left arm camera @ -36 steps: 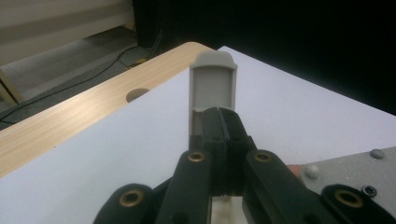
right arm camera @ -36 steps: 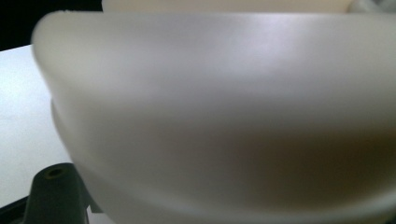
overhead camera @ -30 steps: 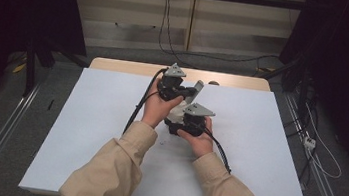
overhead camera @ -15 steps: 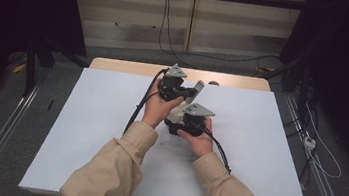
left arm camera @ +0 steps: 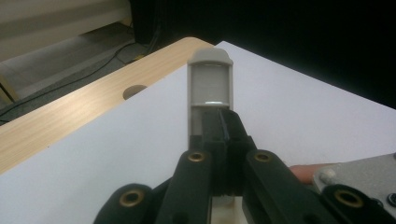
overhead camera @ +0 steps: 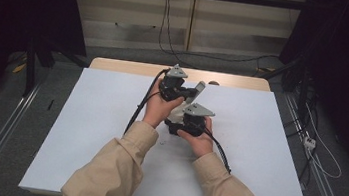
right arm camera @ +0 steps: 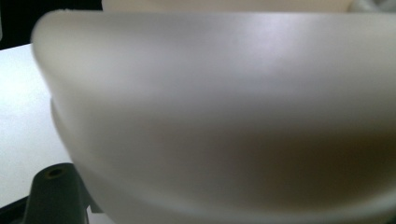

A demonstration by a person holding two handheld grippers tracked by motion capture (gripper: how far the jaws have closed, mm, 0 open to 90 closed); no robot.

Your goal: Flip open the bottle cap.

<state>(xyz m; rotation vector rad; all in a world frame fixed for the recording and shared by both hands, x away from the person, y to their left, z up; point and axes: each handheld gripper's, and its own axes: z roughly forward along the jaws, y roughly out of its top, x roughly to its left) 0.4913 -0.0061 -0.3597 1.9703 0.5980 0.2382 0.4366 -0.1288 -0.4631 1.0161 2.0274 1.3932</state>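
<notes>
A pale grey plastic piece (overhead camera: pixel 197 90) is held above the middle of the white table (overhead camera: pixel 82 132) between both hands. My left gripper (overhead camera: pixel 189 92) points right and is shut on it; in the left gripper view the black jaws (left arm camera: pixel 223 119) clamp the piece (left arm camera: pixel 209 77) edge-on, its rounded end sticking out past them. My right gripper (overhead camera: pixel 178 114), lower and nearer the person, is close against the same piece. In the right gripper view the piece's milky, blurred surface (right arm camera: pixel 210 116) sits right at the lens, with one black jaw at the bottom left hidden further up.
A strip of bare wood with a round hole (left arm camera: pixel 134 91) runs along the table's far edge (overhead camera: pixel 126 67). Cables (overhead camera: pixel 227 58) lie on the floor behind it. Metal rails (overhead camera: pixel 2 132) flank both sides. The right gripper's grey plate (left arm camera: pixel 369 175) is near the left jaws.
</notes>
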